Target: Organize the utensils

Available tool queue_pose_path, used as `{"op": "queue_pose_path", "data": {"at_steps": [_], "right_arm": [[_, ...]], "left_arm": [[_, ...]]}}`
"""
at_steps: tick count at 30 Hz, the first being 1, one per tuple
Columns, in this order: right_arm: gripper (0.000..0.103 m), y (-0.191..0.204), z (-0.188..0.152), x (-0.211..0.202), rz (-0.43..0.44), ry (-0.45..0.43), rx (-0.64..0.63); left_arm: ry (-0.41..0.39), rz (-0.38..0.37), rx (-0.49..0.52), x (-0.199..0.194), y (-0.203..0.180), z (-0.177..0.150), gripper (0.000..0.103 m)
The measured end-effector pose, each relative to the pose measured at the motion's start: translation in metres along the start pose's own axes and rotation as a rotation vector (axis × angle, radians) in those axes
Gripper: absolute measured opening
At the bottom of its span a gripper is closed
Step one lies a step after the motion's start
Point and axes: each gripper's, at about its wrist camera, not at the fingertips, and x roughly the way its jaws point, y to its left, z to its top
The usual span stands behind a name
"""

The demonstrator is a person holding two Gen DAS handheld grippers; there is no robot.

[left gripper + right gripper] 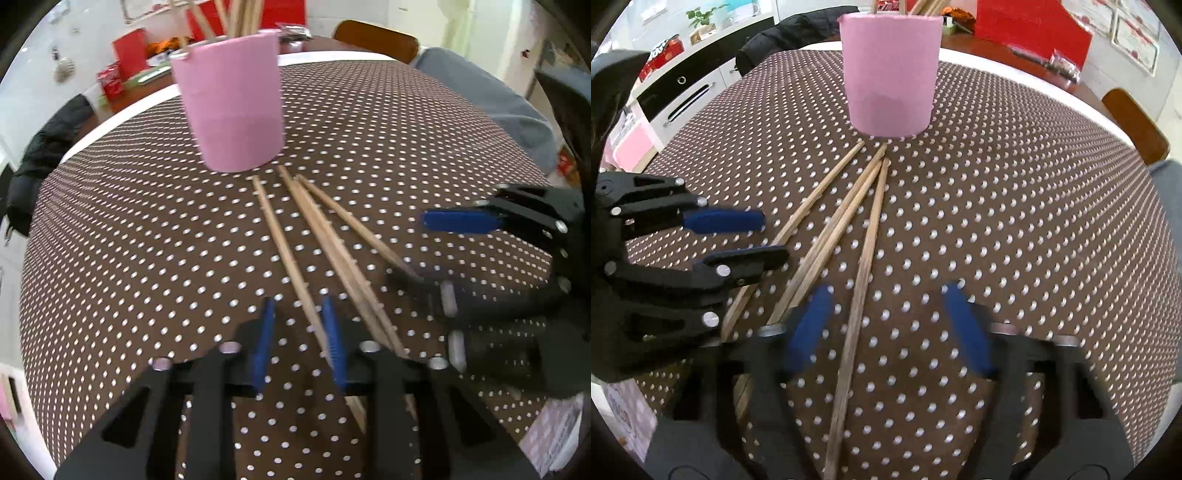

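Observation:
A pink cup (232, 103) holding several wooden chopsticks stands upright on the dotted brown tablecloth; it also shows in the right wrist view (891, 74). Several loose chopsticks (314, 243) lie fanned out in front of it, and show in the right wrist view (842, 221) too. My left gripper (298, 343) is open low over the cloth, with the leftmost chopstick running between its blue pads. My right gripper (892, 325) is open wide over the rightmost chopstick (864, 266). Each gripper shows in the other's view: the right one (469, 258) and the left one (753, 240).
The round table has a white rim (110, 122). Red boxes (129, 55) and clutter sit beyond the far edge. A wooden chair back (376, 37) and grey fabric (480, 92) are at the far right. A black jacket (783, 33) hangs behind the table.

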Motion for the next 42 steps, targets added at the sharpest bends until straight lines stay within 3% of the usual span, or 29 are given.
{"op": "queue_pose_path", "data": {"at_steps": [2, 3, 7, 9, 10, 11, 13, 16, 19, 22, 27, 36, 42], "right_arm": [[0.011, -0.003, 0.005, 0.002, -0.001, 0.013, -0.007], [0.009, -0.005, 0.006, 0.002, 0.000, 0.018, -0.013], [0.008, -0.016, -0.004, -0.006, 0.020, 0.023, -0.001], [0.008, -0.020, -0.008, -0.008, 0.041, 0.023, 0.024], [0.009, -0.021, -0.007, -0.007, 0.041, 0.030, 0.030], [0.009, -0.019, -0.006, -0.007, 0.032, 0.037, 0.025], [0.009, -0.013, -0.003, -0.005, 0.004, 0.040, 0.001], [0.008, -0.009, 0.004, 0.000, -0.017, 0.036, -0.021], [0.006, -0.008, 0.002, -0.002, -0.010, 0.027, -0.010], [0.006, -0.017, -0.010, -0.013, 0.029, -0.017, 0.045], [0.006, -0.039, -0.027, -0.040, 0.091, -0.132, 0.141], [0.006, -0.056, -0.017, -0.086, 0.194, -0.387, 0.239], [0.006, -0.052, -0.004, -0.091, 0.216, -0.425, 0.228]], "left_arm": [[0.000, -0.011, 0.002, 0.002, 0.002, 0.006, 0.006], [-0.002, -0.018, -0.007, 0.003, 0.005, 0.007, 0.006], [-0.012, -0.014, -0.038, -0.001, 0.024, -0.002, 0.006], [-0.008, -0.007, -0.031, -0.002, 0.016, -0.009, 0.006], [-0.001, 0.004, -0.012, -0.002, 0.014, -0.008, 0.008], [0.010, 0.034, 0.007, -0.001, 0.011, -0.007, 0.021], [0.013, 0.098, 0.034, 0.001, 0.007, -0.004, 0.035], [0.018, 0.069, 0.052, 0.005, 0.011, 0.004, 0.034], [0.023, -0.003, 0.064, 0.010, 0.007, 0.016, 0.007], [-0.002, 0.018, 0.070, 0.007, 0.004, 0.012, 0.005], [-0.110, -0.024, -0.055, -0.015, 0.019, 0.001, 0.005], [-0.428, -0.019, -0.173, -0.084, 0.043, 0.005, 0.005], [-0.523, -0.017, -0.206, -0.104, 0.048, 0.002, 0.005]]}}
